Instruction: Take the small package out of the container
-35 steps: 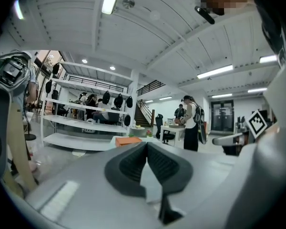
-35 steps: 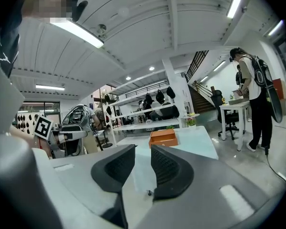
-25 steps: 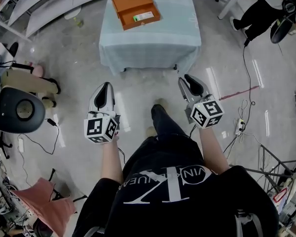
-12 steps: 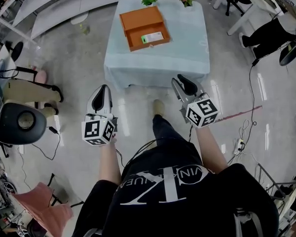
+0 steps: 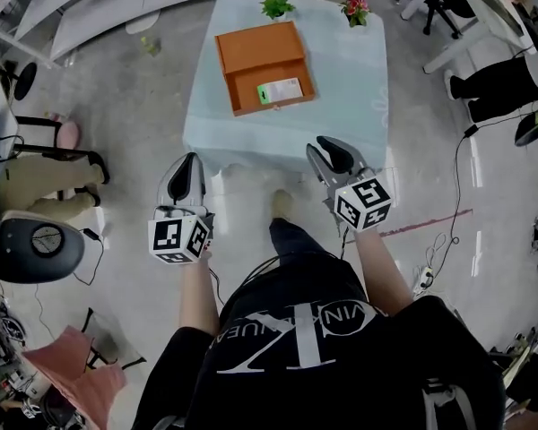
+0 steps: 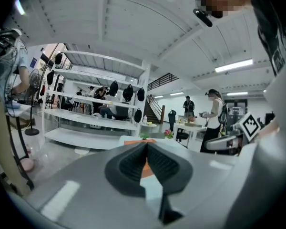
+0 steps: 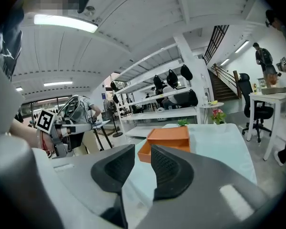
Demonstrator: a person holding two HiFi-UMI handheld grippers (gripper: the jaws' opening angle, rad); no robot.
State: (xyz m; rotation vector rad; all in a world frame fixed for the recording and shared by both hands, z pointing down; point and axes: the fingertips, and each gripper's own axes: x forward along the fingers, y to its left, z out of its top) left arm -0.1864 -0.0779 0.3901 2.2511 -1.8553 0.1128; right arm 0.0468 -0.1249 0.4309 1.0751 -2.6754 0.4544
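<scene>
An open orange box (image 5: 262, 64) lies on a table with a pale blue cloth (image 5: 350, 79). A small white and green package (image 5: 281, 90) lies in the box's lower tray. Both grippers hang over the floor, short of the table's near edge. My left gripper (image 5: 187, 163) is shut with nothing in it; its pads meet at the tips (image 6: 146, 147). My right gripper (image 5: 332, 155) is open, with a narrow empty gap between its pads (image 7: 142, 151). The right gripper view shows the orange box (image 7: 169, 140) ahead on the cloth (image 7: 219, 142).
Two small potted plants (image 5: 276, 7) (image 5: 355, 10) stand at the table's far edge. A black office chair (image 5: 36, 240) is at the left. A person in black (image 5: 498, 83) sits at a white desk, upper right. Cables (image 5: 448, 213) run over the floor at the right.
The table and the orange box have come closer and lower in the head view as the person walks toward them. Both grippers keep their pose and their jaws have not changed.
</scene>
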